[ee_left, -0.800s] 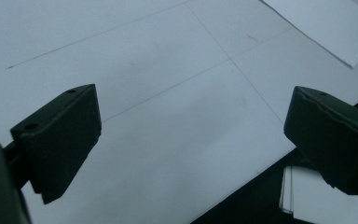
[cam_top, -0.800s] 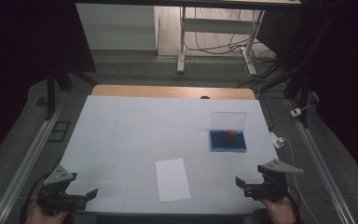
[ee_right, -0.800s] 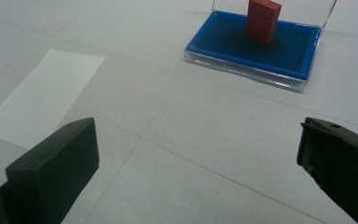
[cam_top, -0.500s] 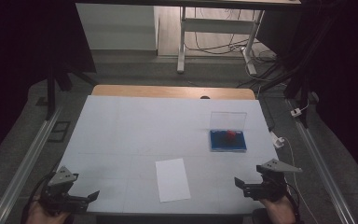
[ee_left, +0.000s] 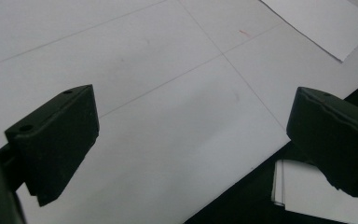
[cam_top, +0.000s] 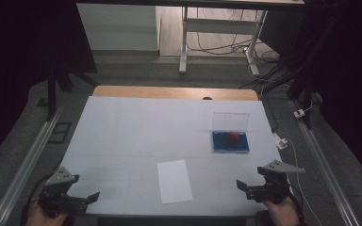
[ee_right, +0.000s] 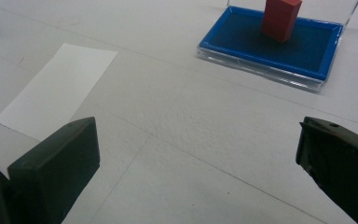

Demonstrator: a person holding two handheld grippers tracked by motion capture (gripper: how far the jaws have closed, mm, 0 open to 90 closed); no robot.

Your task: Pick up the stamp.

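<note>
In the high view, the flat white rectangular paper sheet (cam_top: pixel 174 181) is seen between the left gripper (cam_top: pixel 78 200) and the right gripper (cam_top: pixel 250 187), apart from both. In the left gripper view, the jaws are wide open, empty; the sheet (ee_left: pixel 321 23) lies ahead, right. In the right gripper view, the jaws are wide open, empty; the sheet (ee_right: pixel 56 91) lies ahead-left, the blue tray with a red block (ee_right: pixel 282 18) ahead-right.
</note>
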